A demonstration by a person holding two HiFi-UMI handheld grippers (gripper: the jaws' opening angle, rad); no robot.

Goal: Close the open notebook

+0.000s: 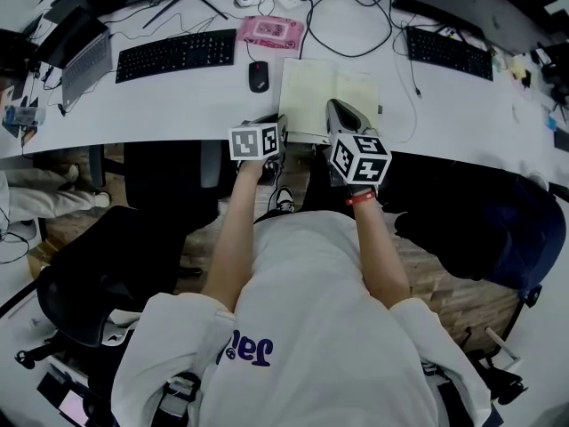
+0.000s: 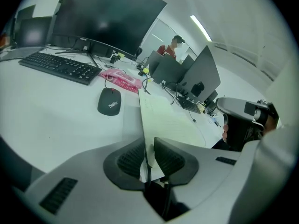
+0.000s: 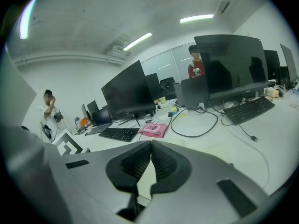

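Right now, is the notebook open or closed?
Open. The notebook shows its pale pages spread across the desk in the head view, and the left gripper is pinching one edge.

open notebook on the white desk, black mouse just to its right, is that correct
Not quite. The black mouse lies just to the left of the open notebook on the white desk, not to its right. The head view shows this.

"ThinkPad" on black mouse [image 2: 109, 101], blue shirt lettering [image 1: 245, 350] not legible
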